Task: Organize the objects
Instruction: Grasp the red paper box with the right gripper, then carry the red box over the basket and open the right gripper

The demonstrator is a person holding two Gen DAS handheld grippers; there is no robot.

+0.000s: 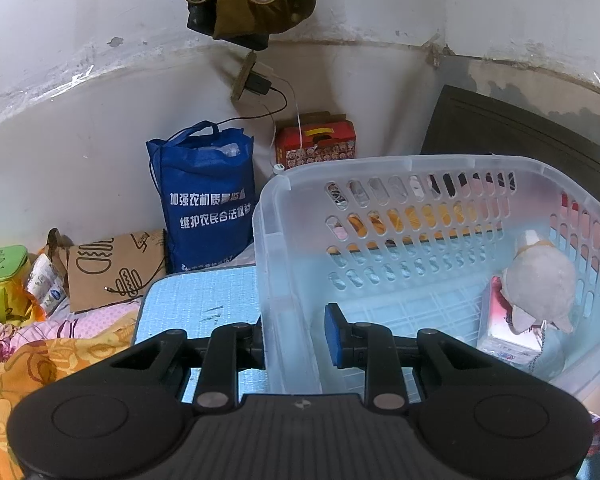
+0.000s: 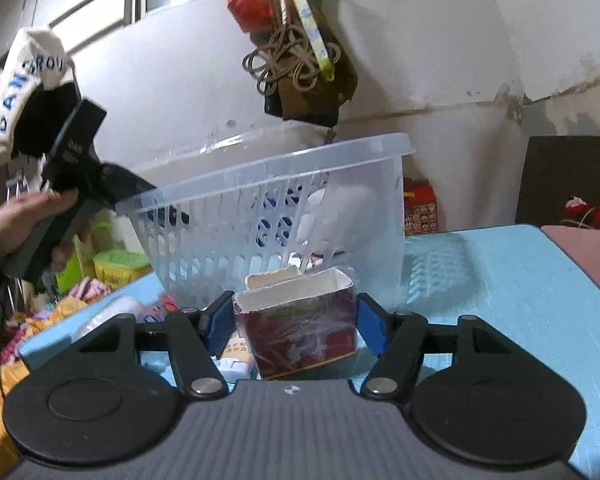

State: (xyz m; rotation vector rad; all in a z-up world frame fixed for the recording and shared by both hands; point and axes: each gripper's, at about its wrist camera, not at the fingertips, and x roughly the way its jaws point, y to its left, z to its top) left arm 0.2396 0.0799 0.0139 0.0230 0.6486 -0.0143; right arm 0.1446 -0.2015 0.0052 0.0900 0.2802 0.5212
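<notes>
A clear plastic basket (image 1: 276, 240) stands tilted on a light blue table (image 1: 196, 304). My left gripper (image 1: 296, 336) is shut on the basket's left wall, one finger outside and the blue-padded one (image 1: 334, 334) inside. A grey plush toy (image 1: 540, 292) and a pink-white packet (image 1: 504, 332) lie in the basket. In the right wrist view the basket (image 2: 260, 184) is ahead, with the left gripper (image 2: 140, 196) on its rim. My right gripper (image 2: 294, 330) is shut on a dark red open-topped box (image 2: 304, 332) above the table (image 2: 500, 280).
A blue tote bag (image 1: 208, 200), a red carton (image 1: 316, 140), a brown paper bag (image 1: 112, 268) and a green box (image 1: 0, 280) stand by the wall. Small packets (image 2: 232, 360) lie on the table left of the red box. Floral bedding (image 1: 40, 360) lies left.
</notes>
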